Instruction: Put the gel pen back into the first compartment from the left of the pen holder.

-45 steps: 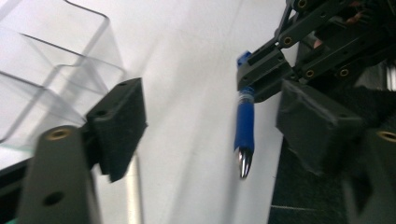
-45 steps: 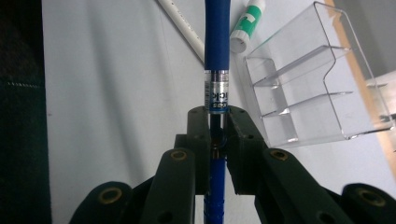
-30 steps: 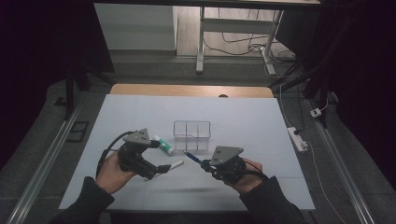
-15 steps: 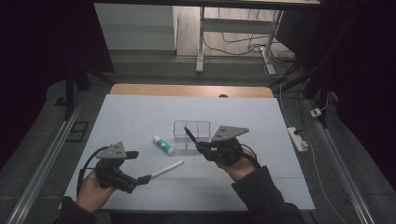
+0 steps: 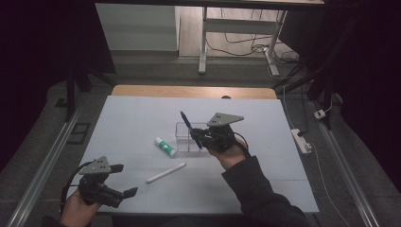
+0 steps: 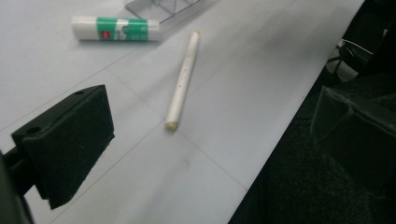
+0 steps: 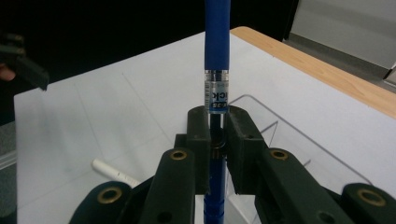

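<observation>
Pen (image 5: 190, 130) clamped upright in right tongs (image 5: 200, 137) just above clear tray (image 5: 185, 140); left tongs (image 5: 124, 181) wide, near-left, empty.

You are seated at a recording bench in a lab or test room, not a home. The table (image 5: 142, 118) is covered with a plain white sheet, with a strip of wooden top (image 5: 194, 91) exposed along its far edge. Metal rails (image 5: 42, 163) run along the left and right sides of the table. Beyond the far edge, a white metal desk frame (image 5: 203, 42) stands on a bare floor with loose cables (image 5: 241, 47) beneath it. To the right, a white power strip (image 5: 302, 140) lies on the grey floor covering. Dark surroundings enclose the lit work area.
</observation>
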Motion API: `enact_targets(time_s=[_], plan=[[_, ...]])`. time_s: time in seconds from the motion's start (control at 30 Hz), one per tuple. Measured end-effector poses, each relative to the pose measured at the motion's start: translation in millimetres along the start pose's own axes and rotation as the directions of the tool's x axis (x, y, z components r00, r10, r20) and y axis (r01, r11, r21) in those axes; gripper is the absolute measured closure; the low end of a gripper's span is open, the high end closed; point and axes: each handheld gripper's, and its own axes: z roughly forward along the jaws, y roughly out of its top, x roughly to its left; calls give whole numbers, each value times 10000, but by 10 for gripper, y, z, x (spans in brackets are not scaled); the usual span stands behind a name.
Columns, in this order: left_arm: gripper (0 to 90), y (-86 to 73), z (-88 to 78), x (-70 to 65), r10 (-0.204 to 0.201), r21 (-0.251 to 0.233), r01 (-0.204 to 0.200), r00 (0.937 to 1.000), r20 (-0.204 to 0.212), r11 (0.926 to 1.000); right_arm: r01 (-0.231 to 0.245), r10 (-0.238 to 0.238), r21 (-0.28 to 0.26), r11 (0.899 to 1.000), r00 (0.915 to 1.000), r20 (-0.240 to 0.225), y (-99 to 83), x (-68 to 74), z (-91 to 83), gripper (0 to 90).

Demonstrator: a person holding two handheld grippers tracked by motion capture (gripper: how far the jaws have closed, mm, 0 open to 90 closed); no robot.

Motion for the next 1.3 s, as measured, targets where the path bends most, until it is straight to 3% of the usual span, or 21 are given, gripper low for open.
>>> enact_targets(time_s=[0.47, 0.87, 1.07, 1.3], plan=[[0, -138, -80, 12, -221, -64, 219, 9993, -318, 9997, -347, 358, -569, 9978, 9992, 194, 156, -104, 288, 797], [0, -192, -119, -8, -426, 49, 428, 9982, -431, 9991, -304, 354, -881, 9956, 9978, 557, 189, -137, 622, 796], [0, -206, -129, -7, -541, 88, 547, 9972, -517, 9985, -309, 369, -731, 9968, 9959, 823, 131, -146, 763, 795], [0, -205, -131, -5, -578, 91, 584, 9968, -557, 9983, -367, 409, -431, 9984, 9941, 1005, 24, -162, 813, 770]])
